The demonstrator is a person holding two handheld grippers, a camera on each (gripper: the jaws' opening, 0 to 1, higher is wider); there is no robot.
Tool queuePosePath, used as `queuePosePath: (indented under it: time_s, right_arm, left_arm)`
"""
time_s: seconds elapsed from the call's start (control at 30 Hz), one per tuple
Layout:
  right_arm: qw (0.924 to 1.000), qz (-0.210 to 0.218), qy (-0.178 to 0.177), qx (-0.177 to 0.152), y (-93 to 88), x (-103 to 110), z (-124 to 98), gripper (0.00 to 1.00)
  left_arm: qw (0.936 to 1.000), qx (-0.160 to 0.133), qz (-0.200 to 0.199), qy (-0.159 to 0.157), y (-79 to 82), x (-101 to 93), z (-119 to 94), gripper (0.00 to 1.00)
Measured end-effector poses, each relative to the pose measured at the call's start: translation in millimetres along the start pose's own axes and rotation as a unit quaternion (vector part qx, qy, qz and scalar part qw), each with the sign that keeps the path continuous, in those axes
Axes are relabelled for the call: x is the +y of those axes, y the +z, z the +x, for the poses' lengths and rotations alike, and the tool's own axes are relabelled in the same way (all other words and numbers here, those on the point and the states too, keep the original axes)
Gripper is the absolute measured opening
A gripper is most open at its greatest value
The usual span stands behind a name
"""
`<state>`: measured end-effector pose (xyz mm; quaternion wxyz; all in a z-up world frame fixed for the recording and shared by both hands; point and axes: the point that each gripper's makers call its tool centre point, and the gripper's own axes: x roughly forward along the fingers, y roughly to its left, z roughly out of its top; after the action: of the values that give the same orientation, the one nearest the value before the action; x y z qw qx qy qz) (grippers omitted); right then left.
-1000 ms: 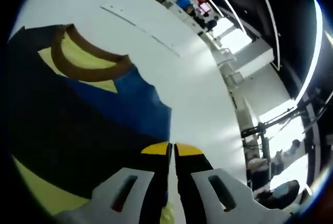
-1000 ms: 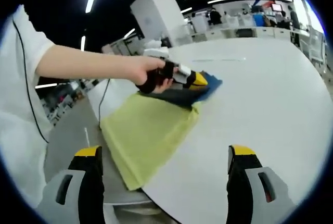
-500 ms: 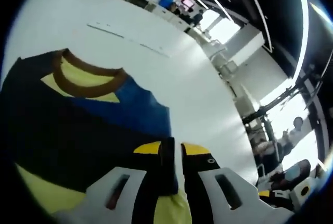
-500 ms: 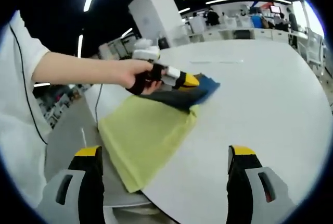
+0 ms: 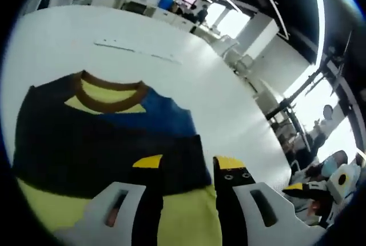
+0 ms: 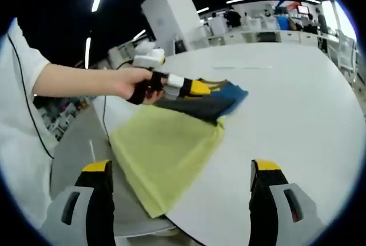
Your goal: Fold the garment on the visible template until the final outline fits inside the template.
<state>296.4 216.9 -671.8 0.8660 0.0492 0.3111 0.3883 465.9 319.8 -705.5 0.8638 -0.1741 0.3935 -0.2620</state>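
The garment (image 6: 177,137) lies on the white worktop (image 6: 297,108), left of centre in the right gripper view, and it already looks folded at least 1 time: a broad yellow panel runs toward the lower left of the frame, where it overhangs the worktop's near edge, and a dark navy and blue part sits at its upper end. In the left gripper view the brown collar (image 5: 111,88) shows in the upper left, lying flat and open.

The left gripper (image 5: 187,169) has its jaws apart with cloth beneath and between them, not clamped. The right gripper (image 6: 180,171) hangs wide open at the bottom of its frame, holding nothing.

I cannot make out a template outline, so whether the shape fits yet is unclear. With that overhang, I'd judge more folding remains.
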Motion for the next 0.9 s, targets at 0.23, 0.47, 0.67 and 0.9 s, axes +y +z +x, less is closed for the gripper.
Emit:
queuePosePath:
  time_s: [0.23,0.47,0.67,0.9]
  right_arm:
    - [1.0,0.002,-0.008,0.005,-2.9,6.8,3.6,1.0]
    - [0.9998,0.007,-0.019,0.005,-2.3,10.2,5.6,0.99]
    - [0.9996,0.01,-0.026,0.005,-0.8,14.0,10.1,0.99]
    - [0.9995,0.008,-0.028,0.007,3.5,22.2,18.5,0.99]
  left_arm:
    - [0.9998,0.002,0.017,-0.003,-2.2,10.9,-22.3,0.4]
    - [0.9994,0.001,0.034,-0.006,-0.5,20.5,-39.4,0.45]
    - [0.9986,0.006,0.052,-0.008,-5.5,28.8,-52.8,0.5]
    - [0.9968,0.008,0.079,0.002,-4.6,51.8,-70.8,0.58]
